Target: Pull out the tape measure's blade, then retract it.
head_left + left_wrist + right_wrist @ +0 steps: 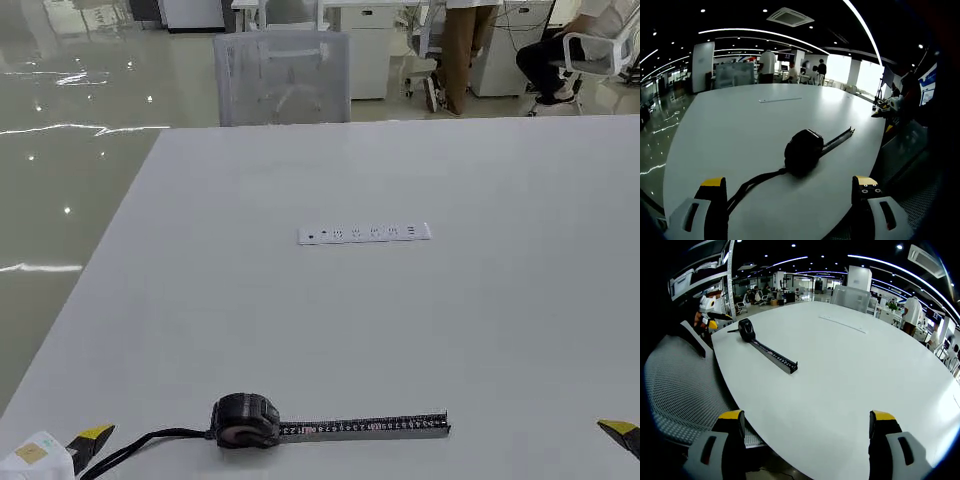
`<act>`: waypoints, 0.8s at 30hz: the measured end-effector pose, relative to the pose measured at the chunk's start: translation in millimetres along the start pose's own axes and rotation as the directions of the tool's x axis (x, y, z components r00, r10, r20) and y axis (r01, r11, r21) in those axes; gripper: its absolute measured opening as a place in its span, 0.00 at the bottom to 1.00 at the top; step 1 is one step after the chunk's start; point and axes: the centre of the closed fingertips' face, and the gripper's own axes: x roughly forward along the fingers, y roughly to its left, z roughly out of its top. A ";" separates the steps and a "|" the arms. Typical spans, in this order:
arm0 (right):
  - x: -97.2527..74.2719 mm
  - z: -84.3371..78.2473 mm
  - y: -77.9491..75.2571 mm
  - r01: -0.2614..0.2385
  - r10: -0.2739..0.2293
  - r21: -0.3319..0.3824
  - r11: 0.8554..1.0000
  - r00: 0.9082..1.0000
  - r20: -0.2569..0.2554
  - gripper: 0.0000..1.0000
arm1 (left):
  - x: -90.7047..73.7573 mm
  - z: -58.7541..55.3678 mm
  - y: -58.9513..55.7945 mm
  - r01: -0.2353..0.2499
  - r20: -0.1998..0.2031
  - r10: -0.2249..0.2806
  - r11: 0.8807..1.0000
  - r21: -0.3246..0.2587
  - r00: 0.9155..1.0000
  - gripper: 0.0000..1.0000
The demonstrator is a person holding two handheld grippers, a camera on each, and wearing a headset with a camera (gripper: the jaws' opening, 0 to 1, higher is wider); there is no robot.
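A black tape measure (245,420) lies near the table's front edge, its blade (365,427) drawn out to the right and flat on the white table (400,330). A black wrist strap (140,445) trails from it to the left. In the left gripper view my left gripper (790,182) stands open a short way behind the tape measure (804,150), with the strap (755,182) running between its jaws. My right gripper (807,415) is open too, holds nothing, and sits well back from the blade's tip (791,367). One yellow fingertip (92,436) of the left gripper shows at the bottom left of the head view.
A white power strip (365,233) lies at the table's middle. A mesh office chair (283,77) stands at the far edge, with people sitting beyond it (560,50). A grey mesh chair seat (680,385) is beside the table's near edge.
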 end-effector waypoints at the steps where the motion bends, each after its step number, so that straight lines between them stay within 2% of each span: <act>1: -0.1 0.2 -0.3 0.001 -0.001 -0.001 1.000 1.000 0.000 1.00 | -0.2 -1.4 -0.2 0.003 -0.010 -0.003 1.000 -0.008 1.000 1.00; 2: -0.1 0.7 -0.6 0.002 -0.002 -0.002 1.000 1.000 0.001 1.00 | -0.9 -1.9 -1.2 0.007 -0.016 -0.007 1.000 -0.023 1.000 1.00; 7: -0.3 3.9 1.1 -0.006 0.005 0.025 1.000 1.000 0.013 1.00 | -4.1 4.3 -2.1 0.004 0.007 -0.004 0.999 -0.035 1.000 1.00; 14: -0.4 6.4 2.2 -0.009 0.008 0.021 1.000 1.000 0.012 1.00 | -0.2 4.1 -3.3 0.006 0.004 -0.005 1.000 -0.021 1.000 1.00; 24: 1.8 9.3 2.1 -0.024 0.024 -0.010 1.000 1.000 0.009 1.00 | 4.6 12.7 -4.2 0.006 0.017 -0.006 1.000 -0.019 1.000 1.00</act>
